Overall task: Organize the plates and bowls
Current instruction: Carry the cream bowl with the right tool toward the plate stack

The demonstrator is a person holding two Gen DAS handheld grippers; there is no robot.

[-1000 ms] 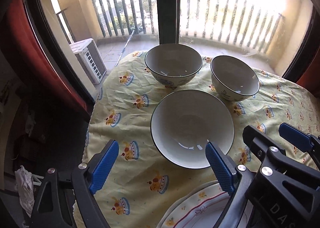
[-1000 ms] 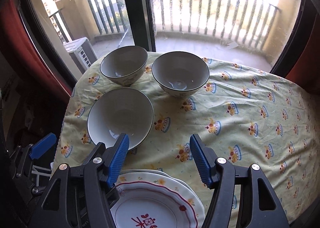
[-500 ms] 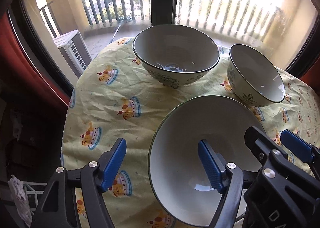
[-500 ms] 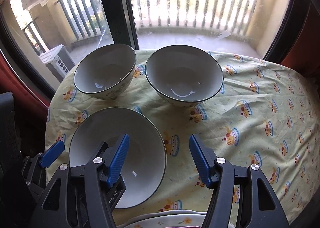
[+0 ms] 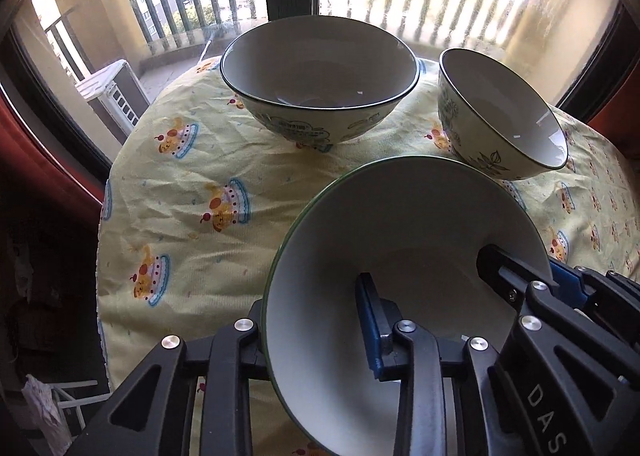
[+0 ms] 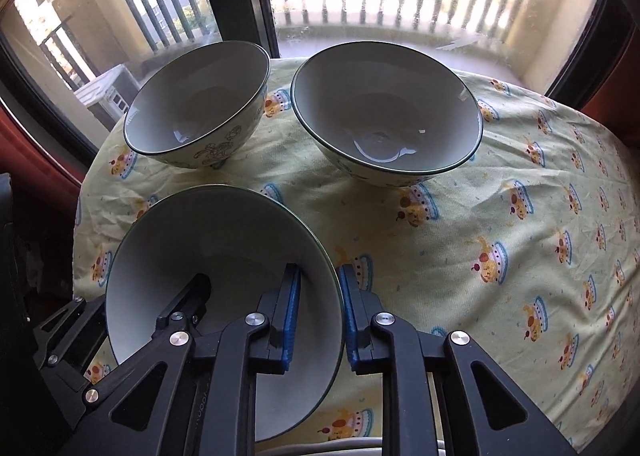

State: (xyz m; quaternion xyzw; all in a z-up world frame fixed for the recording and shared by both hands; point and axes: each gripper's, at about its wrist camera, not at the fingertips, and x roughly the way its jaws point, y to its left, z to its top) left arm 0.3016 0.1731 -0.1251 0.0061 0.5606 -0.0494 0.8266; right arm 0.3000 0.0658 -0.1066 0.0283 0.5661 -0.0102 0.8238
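1. The near bowl (image 6: 224, 280), in the lower left of the right wrist view, is gripped at two places on its rim and appears tilted.
2. The right gripper (image 6: 319, 308) is closed on its right rim; the left gripper (image 5: 312, 320) on its left rim.
3. Two patterned bowls (image 6: 200, 111) (image 6: 386, 111) stand unstacked in the upper frame on the tablecloth (image 6: 520, 215).
4. Stacking is judged barely begun; a plate edge (image 6: 340, 446) shows at the bottom.
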